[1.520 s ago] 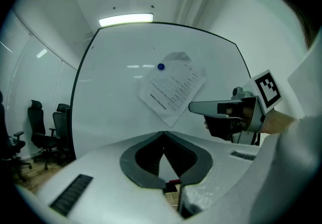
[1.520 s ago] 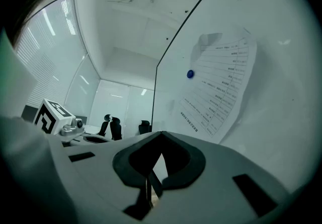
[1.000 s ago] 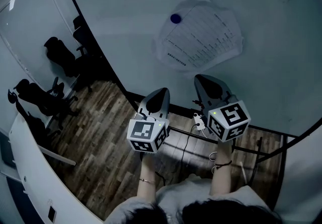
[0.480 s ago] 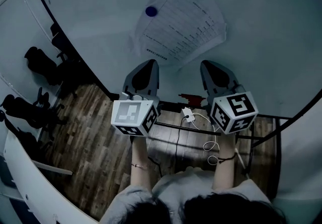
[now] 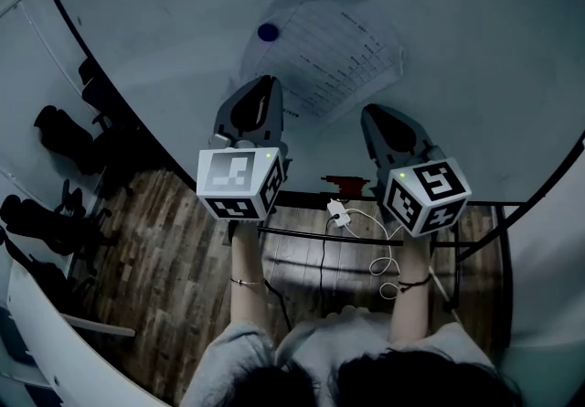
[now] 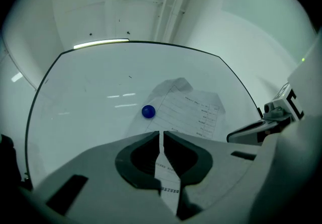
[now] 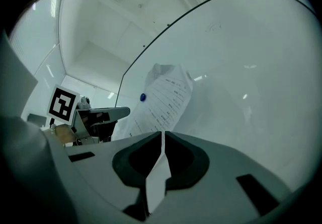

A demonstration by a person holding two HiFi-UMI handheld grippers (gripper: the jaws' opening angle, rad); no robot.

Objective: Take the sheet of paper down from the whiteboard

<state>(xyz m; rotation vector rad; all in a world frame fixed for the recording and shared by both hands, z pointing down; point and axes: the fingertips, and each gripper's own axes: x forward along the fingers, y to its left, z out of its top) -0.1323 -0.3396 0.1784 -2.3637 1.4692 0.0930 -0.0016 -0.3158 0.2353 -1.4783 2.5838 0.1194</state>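
Left gripper: fingers together, clamped on the lower edge of the white printed sheet of paper; a strip of it runs down between them. Right gripper: fingers also closed on that lower edge, further right. Above both grippers the sheet hangs on the glossy white whiteboard, its top corner crumpled. The round blue magnet sits at the sheet's upper left, just above the left fingers. Open board surface surrounds the sheet; the board's dark edge is well apart.
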